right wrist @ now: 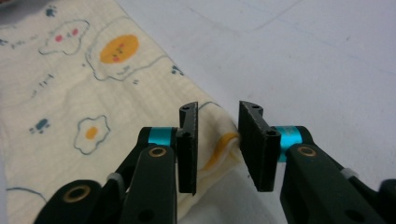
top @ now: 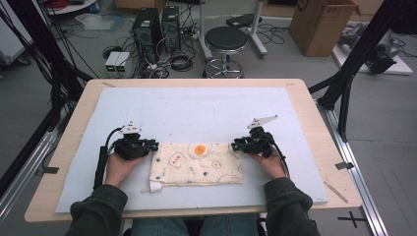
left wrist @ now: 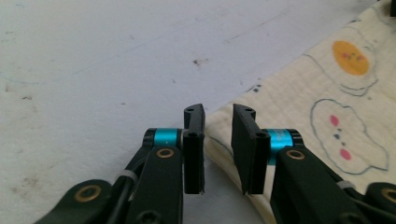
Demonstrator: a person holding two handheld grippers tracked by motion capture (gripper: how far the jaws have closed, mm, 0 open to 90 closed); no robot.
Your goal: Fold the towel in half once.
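At lower centre of the high view: cloth point(top: 196, 164) lies flat on the pale mat point(top: 196, 113).
Long axis: left–right across the frame.
Left gripper point(left wrist: 218, 149): jaws apart, straddling the cloth's corner edge.
Right gripper point(right wrist: 218, 147): jaws apart around the opposite corner.
Likely purpose: both ends taken together, perhaps to lift or fold.
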